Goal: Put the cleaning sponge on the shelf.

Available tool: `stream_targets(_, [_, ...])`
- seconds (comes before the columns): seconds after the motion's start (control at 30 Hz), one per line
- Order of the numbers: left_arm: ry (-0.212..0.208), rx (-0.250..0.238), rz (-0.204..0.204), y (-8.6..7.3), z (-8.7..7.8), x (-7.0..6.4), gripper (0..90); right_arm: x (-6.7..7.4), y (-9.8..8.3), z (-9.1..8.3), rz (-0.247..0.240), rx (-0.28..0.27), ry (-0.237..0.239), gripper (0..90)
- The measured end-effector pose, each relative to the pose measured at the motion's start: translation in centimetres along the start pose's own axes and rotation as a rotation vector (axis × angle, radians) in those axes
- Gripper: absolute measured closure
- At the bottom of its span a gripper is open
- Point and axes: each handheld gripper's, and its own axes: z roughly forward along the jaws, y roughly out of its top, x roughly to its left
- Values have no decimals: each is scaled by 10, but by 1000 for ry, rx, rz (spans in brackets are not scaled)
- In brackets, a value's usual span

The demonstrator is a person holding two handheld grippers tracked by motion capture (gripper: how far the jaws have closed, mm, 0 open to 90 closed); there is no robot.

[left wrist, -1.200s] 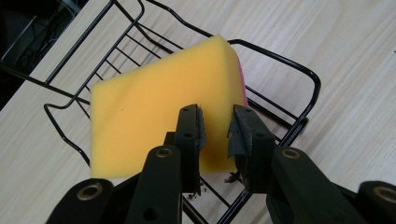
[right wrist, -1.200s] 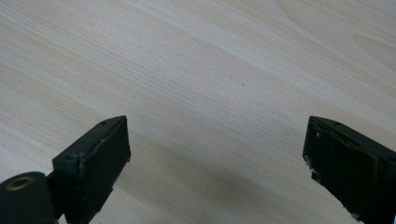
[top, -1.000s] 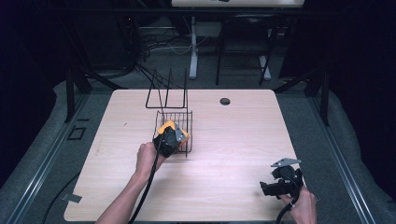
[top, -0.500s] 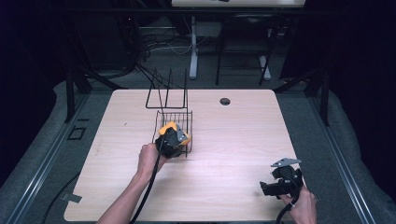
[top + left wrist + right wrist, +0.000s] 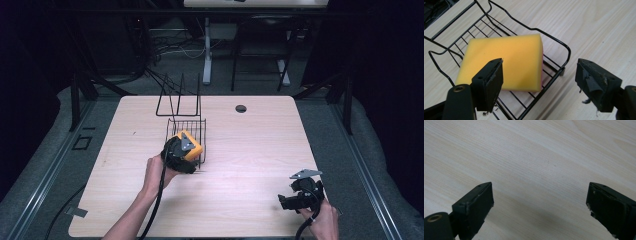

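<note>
Nearest, the right hand-held gripper (image 5: 286,201) sits low at the tabletop's (image 5: 250,150) front right, jaws spread wide over bare wood, nothing between them. Further in, the left hand-held gripper (image 5: 539,82) hangs over the near end of the wire basket (image 5: 554,47), its jaws just opening and now wide apart, clear of the yellow sponge (image 5: 506,62). The sponge lies flat on the basket's floor, loose. Behind the basket, a black wire rack (image 5: 179,97) stands upright at the far edge, beside a round hole (image 5: 241,108) in the tabletop.
</note>
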Motion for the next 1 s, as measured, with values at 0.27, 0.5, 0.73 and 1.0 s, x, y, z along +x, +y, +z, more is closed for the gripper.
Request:
stream_targets(0.27, [-15, -24, -7, -4, -23, -1, 141, 0, 0, -1, -2, 2, 0, 72])
stream_targets(0.5, [-19, -44, -31, -12, -47, 2, 95, 1, 0, -3, -1, -4, 0, 72])
stream_targets(0.73, [-19, -71, -67, -25, -73, 3, 70, 1, 0, -3, 5, -13, -4, 73])
stream_targets(1.0, [-12, -50, -97, -53, -93, 2, 45, 3, 1, -4, 0, -6, -1, 73])
